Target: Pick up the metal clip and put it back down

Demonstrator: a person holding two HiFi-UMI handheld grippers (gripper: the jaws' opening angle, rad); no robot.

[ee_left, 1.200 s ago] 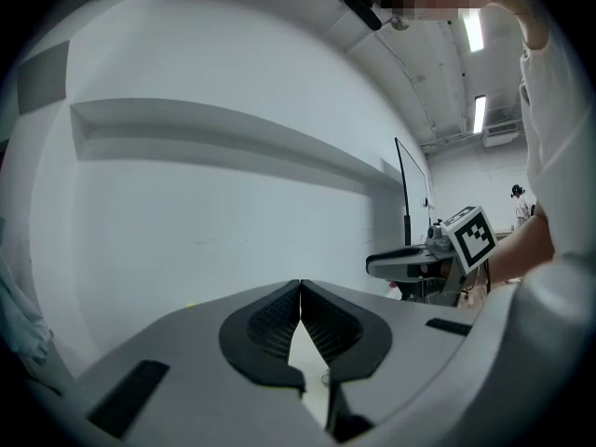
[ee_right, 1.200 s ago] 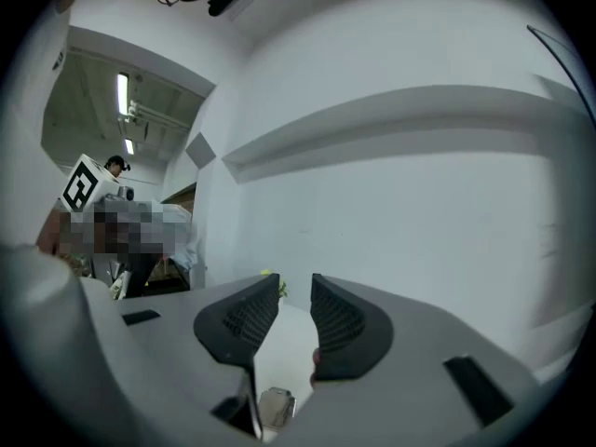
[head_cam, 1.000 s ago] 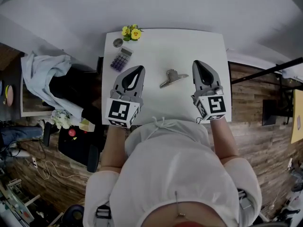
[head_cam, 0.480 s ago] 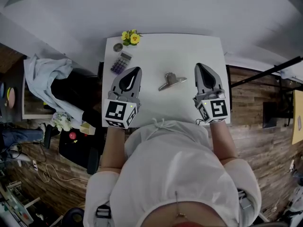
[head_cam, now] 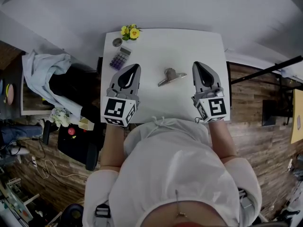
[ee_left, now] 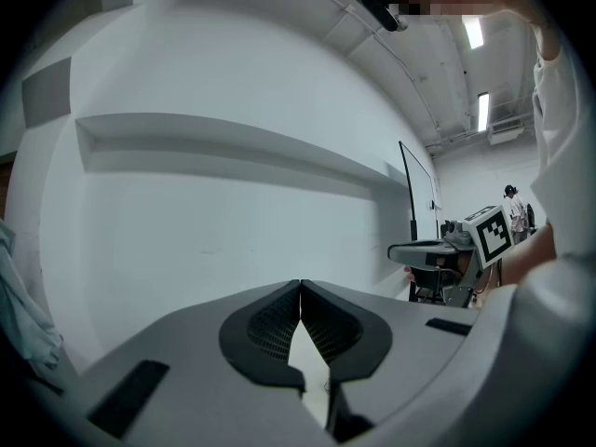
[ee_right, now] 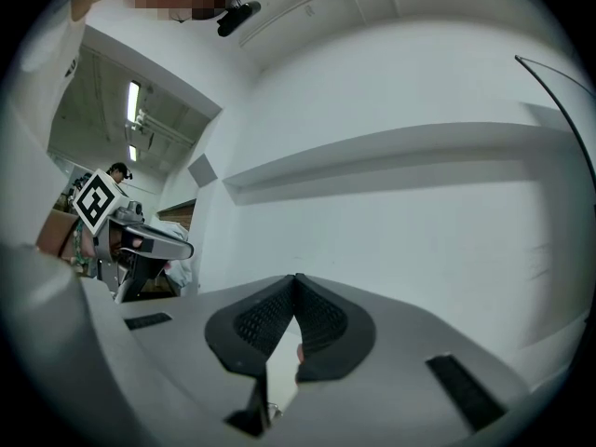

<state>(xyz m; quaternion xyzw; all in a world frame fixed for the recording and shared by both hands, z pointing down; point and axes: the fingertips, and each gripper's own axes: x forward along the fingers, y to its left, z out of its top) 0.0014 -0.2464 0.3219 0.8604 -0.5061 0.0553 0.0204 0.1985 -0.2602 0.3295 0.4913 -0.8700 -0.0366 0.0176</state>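
The metal clip (head_cam: 170,76) lies on the bench (head_cam: 189,46). The left hand-held gripper (head_cam: 135,68) at its nine o'clock and the right hand-held gripper (head_cam: 197,65) at three are both squeezed together, empty. It seems nothing is picked up yet.

White table (head_cam: 156,51); silver clip (head_cam: 169,76); yellow flowers (head_cam: 131,32).

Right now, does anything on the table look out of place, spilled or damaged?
Nothing stands out. The metal clip lies on the table between the left gripper and the right gripper, both shut and empty; calculator and flowers sit at the far left corner.
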